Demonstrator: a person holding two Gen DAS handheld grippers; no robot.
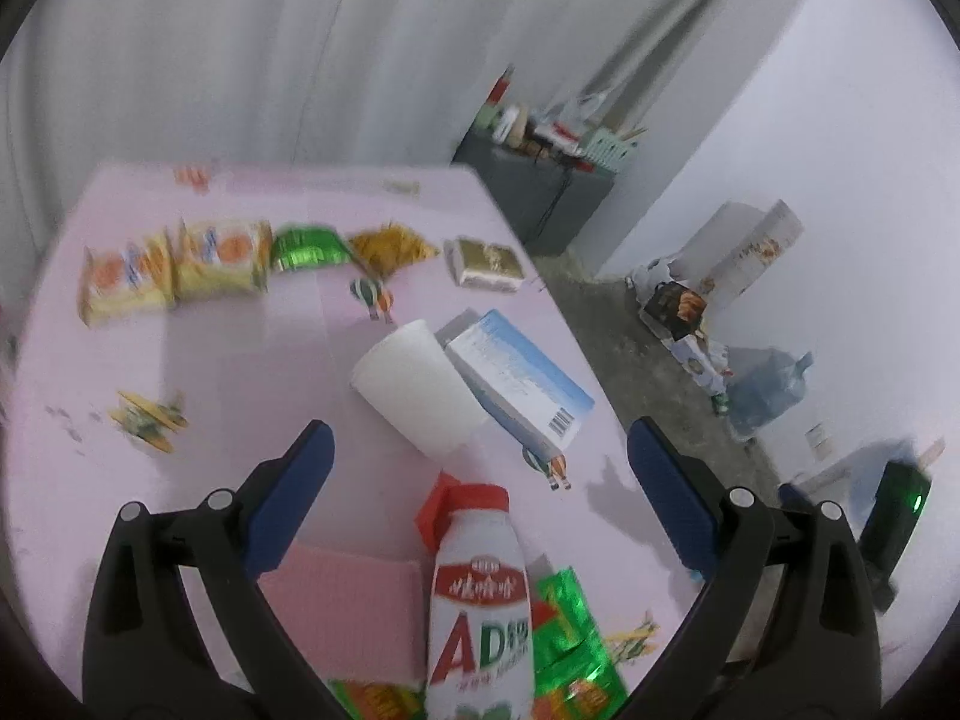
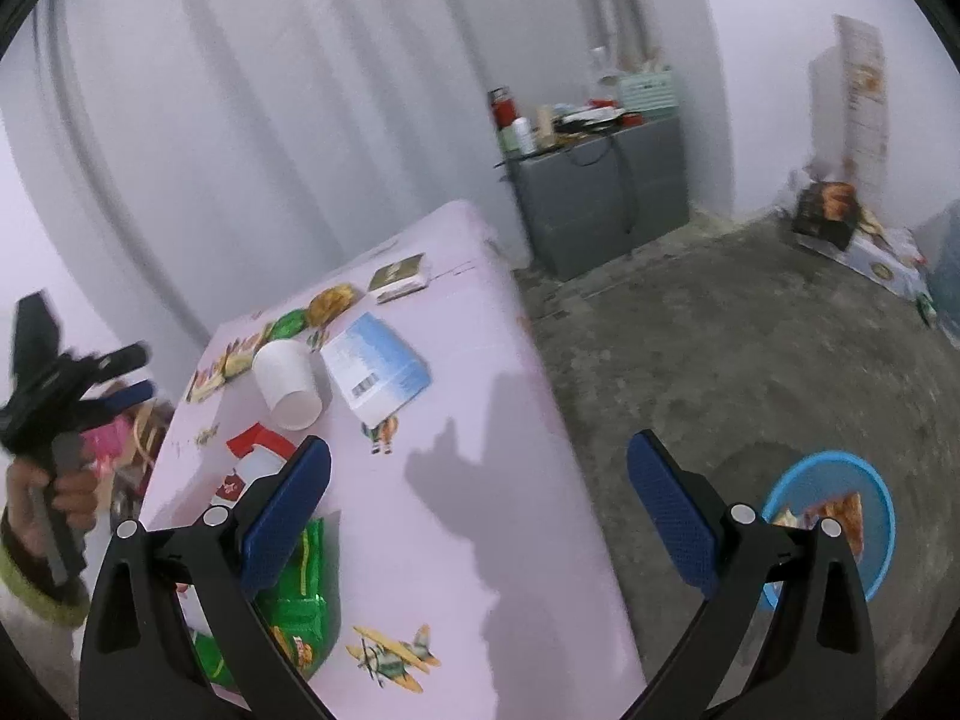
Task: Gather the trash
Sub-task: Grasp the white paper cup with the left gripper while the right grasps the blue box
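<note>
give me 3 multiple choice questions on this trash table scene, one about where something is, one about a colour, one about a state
1. Where is the blue basin?
A. on the pink table
B. on the floor to the right of the table
C. on the grey cabinet

2. What colour is the cap of the AD milk bottle?
A. red
B. blue
C. yellow

3. How is the white paper cup placed?
A. upright
B. stacked inside another cup
C. lying on its side

Answers:
1. B, the right wrist view shows the basin on the concrete floor, off the pink table.
2. A, the left wrist view shows a red cap on top of the white bottle.
3. C, the cup lies tipped over, touching the blue and white box.
</note>
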